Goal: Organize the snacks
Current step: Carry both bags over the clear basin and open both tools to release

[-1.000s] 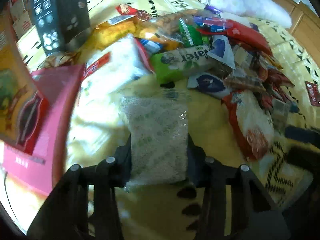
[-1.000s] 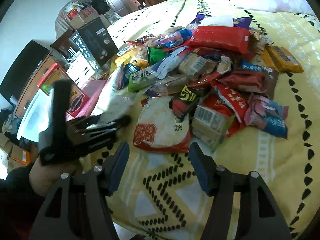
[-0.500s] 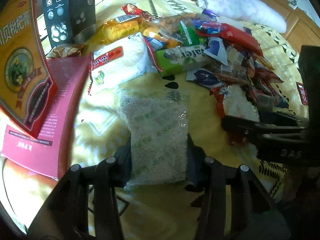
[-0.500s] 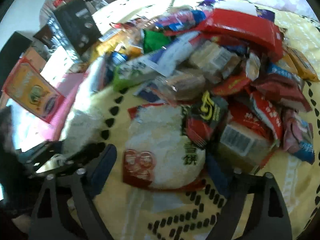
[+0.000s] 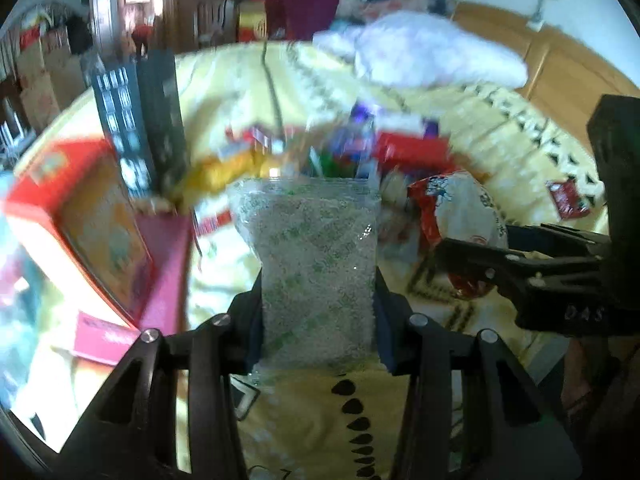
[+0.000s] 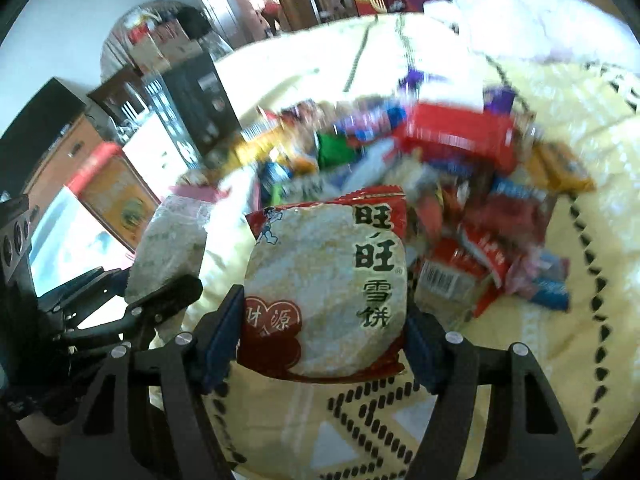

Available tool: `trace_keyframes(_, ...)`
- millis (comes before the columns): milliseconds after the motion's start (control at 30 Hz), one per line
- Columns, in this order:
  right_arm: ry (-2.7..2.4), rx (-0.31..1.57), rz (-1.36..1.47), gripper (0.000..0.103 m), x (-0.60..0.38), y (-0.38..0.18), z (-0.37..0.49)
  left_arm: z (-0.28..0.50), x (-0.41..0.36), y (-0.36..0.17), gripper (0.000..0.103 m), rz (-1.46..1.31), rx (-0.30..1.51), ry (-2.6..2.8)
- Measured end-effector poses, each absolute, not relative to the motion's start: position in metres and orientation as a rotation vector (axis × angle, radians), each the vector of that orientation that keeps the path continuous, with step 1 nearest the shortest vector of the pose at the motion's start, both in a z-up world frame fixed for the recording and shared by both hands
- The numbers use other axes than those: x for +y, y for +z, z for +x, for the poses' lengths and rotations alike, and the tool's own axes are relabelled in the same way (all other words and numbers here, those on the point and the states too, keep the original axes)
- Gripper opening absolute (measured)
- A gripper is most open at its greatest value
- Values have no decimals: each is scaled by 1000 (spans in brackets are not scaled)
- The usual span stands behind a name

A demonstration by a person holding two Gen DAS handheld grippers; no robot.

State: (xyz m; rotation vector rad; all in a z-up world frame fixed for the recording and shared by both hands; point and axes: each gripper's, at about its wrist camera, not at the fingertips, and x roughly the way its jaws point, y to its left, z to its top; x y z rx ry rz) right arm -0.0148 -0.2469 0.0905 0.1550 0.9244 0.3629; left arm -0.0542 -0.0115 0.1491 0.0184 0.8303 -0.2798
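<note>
- Here we hold both tools level over the bed (image 6: pixel 568 380), side by side, each looking toward the snack pile (image 6: pixel 452 184).
- Our left hand-held gripper (image 5: pixel 318 320) is clamped on a clear bag of pale grains (image 5: pixel 316 268); the bag stands upright between the two pads, its top edge in front of the pile.
- In the right wrist view that same left hand-held gripper (image 6: pixel 160 300) shows at the left edge, with the grain bag (image 6: pixel 172 244) rising from it.
- Our right hand-held gripper (image 6: pixel 320 344) is closed on a red-and-white rice cracker pack (image 6: pixel 324 292), pinching its lower sides with the blue pads, the pack upright and facing the camera.
- From the left wrist view the right hand-held gripper (image 5: pixel 480 264) reaches in from the right, the cracker pack (image 5: pixel 460 216) held at its tip above the yellow patterned bedspread (image 5: pixel 320 432).
- The pile of mixed wrappers lies beyond both packs on the bed; it is blurred.
- To the left we see a black box (image 5: pixel 140 124), an orange-and-red box (image 5: pixel 80 216) and a pink box (image 5: pixel 168 272).
- A white pillow (image 5: pixel 432 52) lies at the far end of the bed.
</note>
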Motion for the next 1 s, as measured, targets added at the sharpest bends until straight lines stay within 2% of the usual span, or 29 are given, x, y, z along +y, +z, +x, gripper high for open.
trace_keyframes(200, 368, 786, 111, 75, -239, 155, -13, -53, 28, 201, 45, -23, 700, -205)
trace_keyframes(467, 431, 686, 44, 75, -190, 207, 10, -51, 109, 249, 46, -90, 578, -32)
trace_keyframes(700, 577, 613, -62, 75, -84, 254, 21, -60, 179, 269, 45, -134, 513, 144)
trace_keyframes(1000, 765, 556, -188, 75, 68, 283, 7, -72, 270, 268, 45, -192, 489, 358)
